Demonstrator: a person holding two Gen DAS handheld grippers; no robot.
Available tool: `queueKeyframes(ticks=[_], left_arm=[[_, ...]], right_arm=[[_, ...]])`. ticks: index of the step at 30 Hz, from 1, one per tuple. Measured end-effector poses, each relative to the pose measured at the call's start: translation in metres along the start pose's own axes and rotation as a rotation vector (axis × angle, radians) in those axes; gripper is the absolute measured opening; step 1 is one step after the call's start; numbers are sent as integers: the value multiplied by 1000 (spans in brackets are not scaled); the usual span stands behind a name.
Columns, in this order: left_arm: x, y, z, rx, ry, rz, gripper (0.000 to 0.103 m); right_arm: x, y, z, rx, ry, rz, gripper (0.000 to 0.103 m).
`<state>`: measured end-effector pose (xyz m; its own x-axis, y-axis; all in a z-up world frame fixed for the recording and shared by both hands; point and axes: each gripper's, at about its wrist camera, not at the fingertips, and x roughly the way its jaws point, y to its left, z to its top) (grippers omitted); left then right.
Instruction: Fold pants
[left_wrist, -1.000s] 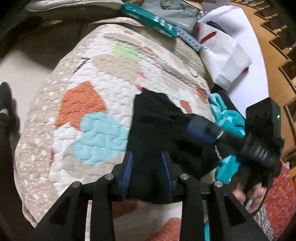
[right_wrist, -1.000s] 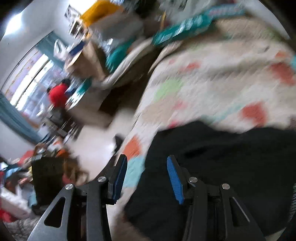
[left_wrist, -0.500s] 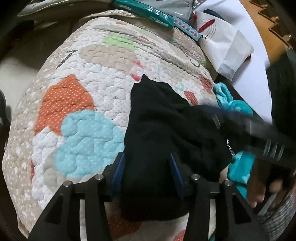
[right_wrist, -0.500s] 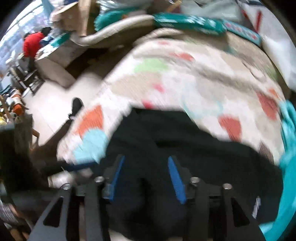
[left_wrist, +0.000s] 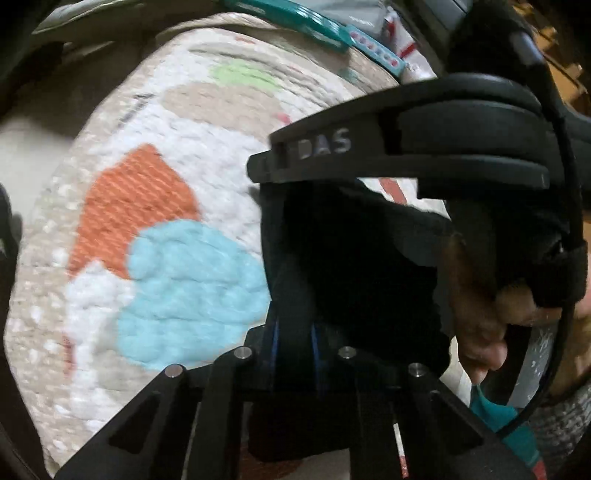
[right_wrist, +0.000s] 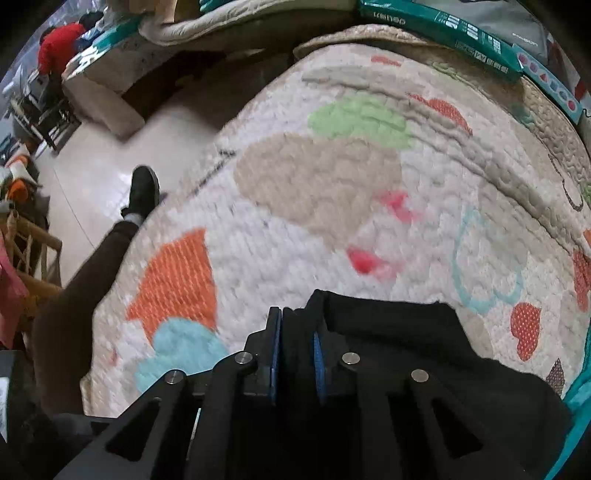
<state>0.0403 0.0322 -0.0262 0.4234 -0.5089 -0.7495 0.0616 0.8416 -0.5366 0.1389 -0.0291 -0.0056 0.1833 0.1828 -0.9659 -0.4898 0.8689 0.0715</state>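
Note:
The black pants (left_wrist: 354, 266) lie bunched on a quilted bedspread (left_wrist: 177, 229) with coloured patches. My left gripper (left_wrist: 294, 339) is shut on the near left edge of the pants. My right gripper (right_wrist: 297, 350) is shut on the pants' far left corner (right_wrist: 388, 332). In the left wrist view the right gripper's black frame (left_wrist: 399, 147) and the hand holding it (left_wrist: 476, 306) cross over the pants at the right, close to the left gripper. Much of the fabric is hidden beneath both tools.
The quilt (right_wrist: 332, 177) drops off at the left to a pale floor (right_wrist: 92, 177), where a leg and black shoe (right_wrist: 142, 192) stand. Teal boxes (right_wrist: 443, 26) lie along the quilt's far edge. A teal cloth (left_wrist: 502, 417) lies at the right.
Both grippers closed from open onto the pants. The right gripper swung in over the pants and now sits just above the left one.

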Motion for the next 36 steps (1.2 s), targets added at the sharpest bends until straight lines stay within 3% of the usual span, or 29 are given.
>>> queueKeyframes(ticks=[6, 8, 9, 10, 14, 15, 16, 20, 23, 29, 33, 35, 36], left_arm=[[-40, 56, 17, -135, -94, 80, 13], [-44, 79, 19, -200, -100, 119, 21], [-42, 90, 19, -236, -77, 122, 31], [-41, 96, 18, -261, -67, 106, 33], [-61, 101, 11, -257, -95, 66, 36], [-66, 102, 9, -256, -106, 62, 39], [-72, 104, 6, -260, -119, 58, 42], [-88, 121, 4, -318, -165, 40, 45], [-95, 120, -3, -341, -180, 46, 45], [-100, 105, -7, -315, -189, 71, 45], [-104, 98, -9, -312, -193, 72, 45], [-106, 95, -10, -305, -195, 71, 45], [-107, 94, -10, -300, -198, 71, 45]], right_arm=[[-3, 45, 46, -39, -54, 67, 16], [5, 67, 62, -64, -72, 88, 16], [9, 73, 67, -67, -79, 97, 23], [14, 77, 72, -66, -81, 106, 26], [-2, 59, 75, 27, -131, 208, 42], [-18, 40, 68, 80, -167, 235, 51], [-27, 30, 62, 111, -185, 239, 53], [-65, -36, 4, 259, -219, 282, 53], [-63, -60, -52, 358, -183, 319, 54], [-23, -57, -113, 535, -122, 445, 55], [-20, -41, -109, 531, -157, 463, 57], [-18, -30, -97, 488, -141, 432, 50], [-18, -20, -91, 438, -120, 383, 20]])
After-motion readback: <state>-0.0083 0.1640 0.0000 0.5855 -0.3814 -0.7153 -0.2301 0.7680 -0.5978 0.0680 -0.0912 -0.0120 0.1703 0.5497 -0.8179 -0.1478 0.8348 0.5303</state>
